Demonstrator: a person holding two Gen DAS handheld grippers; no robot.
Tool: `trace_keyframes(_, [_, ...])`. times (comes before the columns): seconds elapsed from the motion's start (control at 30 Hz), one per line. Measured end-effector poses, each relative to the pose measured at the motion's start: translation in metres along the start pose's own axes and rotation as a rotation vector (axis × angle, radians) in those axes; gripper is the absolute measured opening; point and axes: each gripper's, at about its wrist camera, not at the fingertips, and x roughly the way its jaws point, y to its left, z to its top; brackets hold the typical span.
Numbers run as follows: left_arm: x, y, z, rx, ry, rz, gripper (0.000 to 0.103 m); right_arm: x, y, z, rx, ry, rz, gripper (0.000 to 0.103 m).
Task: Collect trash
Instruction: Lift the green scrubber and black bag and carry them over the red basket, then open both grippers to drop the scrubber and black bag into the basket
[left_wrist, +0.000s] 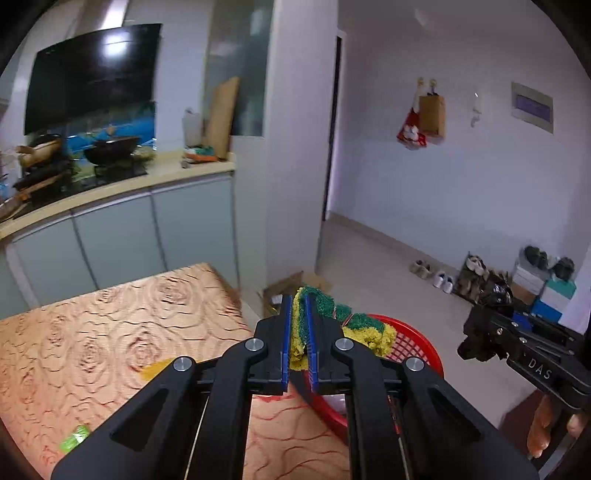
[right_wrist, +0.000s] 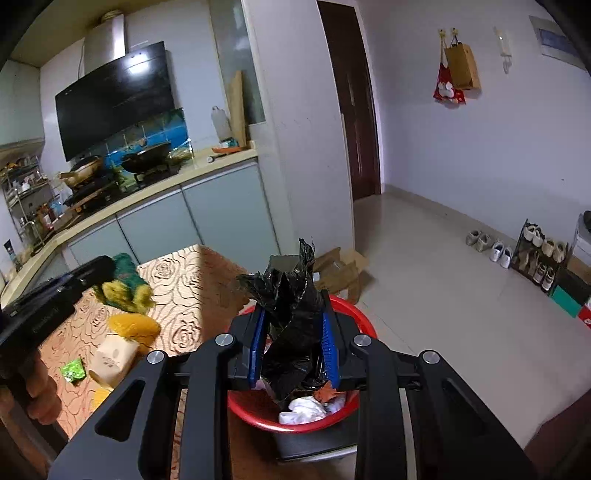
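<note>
Trash in the left wrist view: a green-and-yellow scouring sponge (left_wrist: 332, 325) pinched between the narrow fingers of the left gripper (left_wrist: 298, 332), above the red basket (left_wrist: 413, 343) beside the table (left_wrist: 92, 332). Right wrist view: the right gripper (right_wrist: 293, 343) clamps a crumpled black plastic bag (right_wrist: 291, 317) over the basket.

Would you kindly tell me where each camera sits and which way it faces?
Left wrist: behind the left tool, which pinches a green-and-yellow scouring sponge; faces the kitchen counter; right tool visible.
Right wrist: behind the right tool, which grips a crumpled black plastic bag; left tool visible.
Shared: the round red plastic basket, patterned orange tablecloth.
</note>
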Motion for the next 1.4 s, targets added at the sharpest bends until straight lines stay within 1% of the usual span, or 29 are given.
trace_keyframes(0.1, [0.019, -0.012, -0.006, 0.013, 0.024, -0.031, 0.007, 0.011, -0.004, 0.0, -0.005, 0.019, -0.004, 0.026])
trace_keyframes(0.23, [0.04, -0.024, -0.015, 0.032, 0.054, -0.053, 0.007, 0.023, -0.009, -0.003, -0.005, 0.04, -0.006, 0.026])
trace_keyframes(0.43, [0.069, -0.03, -0.026, 0.041, 0.108, -0.057, 0.007, 0.047, -0.017, -0.009, 0.01, 0.101, 0.008, 0.026])
trace_keyframes(0.67, [0.089, -0.035, -0.036, 0.05, 0.148, -0.063, 0.007, 0.063, -0.019, -0.016, 0.016, 0.139, 0.018, 0.028])
trace_keyframes(0.7, [0.09, -0.037, -0.037, 0.052, 0.151, -0.064, 0.007, 0.065, -0.02, -0.017, 0.019, 0.147, 0.022, 0.029])
trace_keyframes(0.8, [0.095, -0.039, -0.039, 0.054, 0.161, -0.072, 0.011, 0.069, -0.022, -0.019, 0.033, 0.162, 0.031, 0.039])
trace_keyframes(0.83, [0.096, -0.039, -0.04, 0.054, 0.164, -0.073, 0.014, 0.07, -0.024, -0.02, 0.037, 0.166, 0.034, 0.043])
trace_keyframes(0.9, [0.098, -0.039, -0.04, 0.055, 0.168, -0.077, 0.024, 0.072, -0.025, -0.022, 0.044, 0.174, 0.039, 0.044])
trace_keyframes(0.93, [0.098, -0.039, -0.041, 0.055, 0.168, -0.078, 0.031, 0.072, -0.025, -0.022, 0.045, 0.176, 0.04, 0.045])
trace_keyframes(1.07, [0.097, -0.04, -0.041, 0.056, 0.167, -0.084, 0.045, 0.07, -0.028, -0.021, 0.056, 0.171, 0.043, 0.045])
trace_keyframes(1.27, [0.086, -0.036, -0.032, 0.029, 0.148, -0.094, 0.06, 0.056, -0.032, -0.016, 0.072, 0.138, 0.034, 0.045])
trace_keyframes(1.4, [0.068, -0.027, -0.02, 0.015, 0.111, -0.083, 0.064, 0.043, -0.035, -0.013, 0.078, 0.109, 0.023, 0.046])
